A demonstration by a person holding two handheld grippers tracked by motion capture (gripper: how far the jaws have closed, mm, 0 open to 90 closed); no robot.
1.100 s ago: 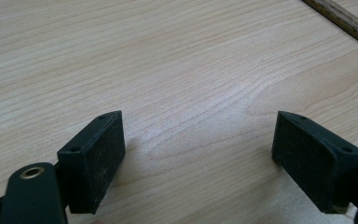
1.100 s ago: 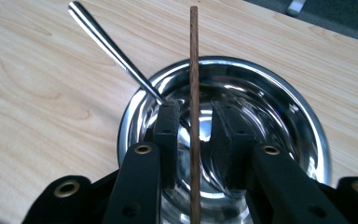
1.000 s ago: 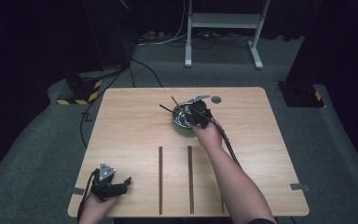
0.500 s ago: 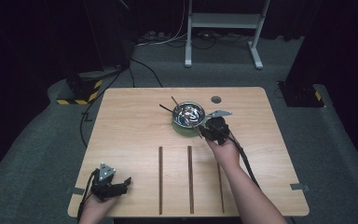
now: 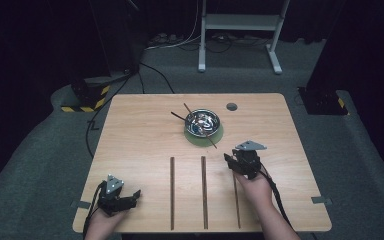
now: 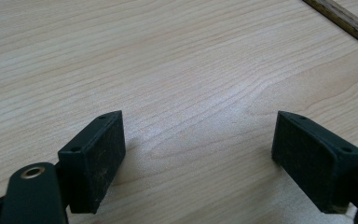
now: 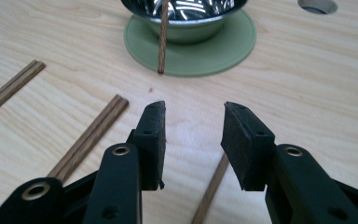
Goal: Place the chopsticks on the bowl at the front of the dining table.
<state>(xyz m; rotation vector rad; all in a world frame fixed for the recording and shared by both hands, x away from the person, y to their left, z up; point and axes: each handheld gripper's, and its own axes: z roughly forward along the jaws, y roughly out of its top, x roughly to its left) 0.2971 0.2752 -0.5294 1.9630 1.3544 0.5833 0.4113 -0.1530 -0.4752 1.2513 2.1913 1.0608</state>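
A shiny metal bowl [image 5: 202,121] stands on a round green mat [image 5: 219,136] at the middle back of the table. Two brown chopsticks lean in it; one chopstick [image 5: 211,140] reaches out over the mat. In the right gripper view that chopstick [image 7: 162,42] rests with its tip on the mat [image 7: 223,51]. My right gripper [image 5: 230,161] is open and empty, in front of the bowl and to its right. A single chopstick [image 7: 212,189] lies on the table under its jaws. My left gripper [image 5: 132,196] rests open at the front left, over bare wood [image 6: 191,84].
Two pairs of chopsticks [image 5: 172,192] [image 5: 203,192] lie parallel on the front middle of the table, pointing away from me. A round hole [image 5: 231,106] is in the tabletop behind the bowl. Cables trail from both grippers.
My right gripper has drawn back from the bowl towards the front right of the table. The left gripper has not moved.
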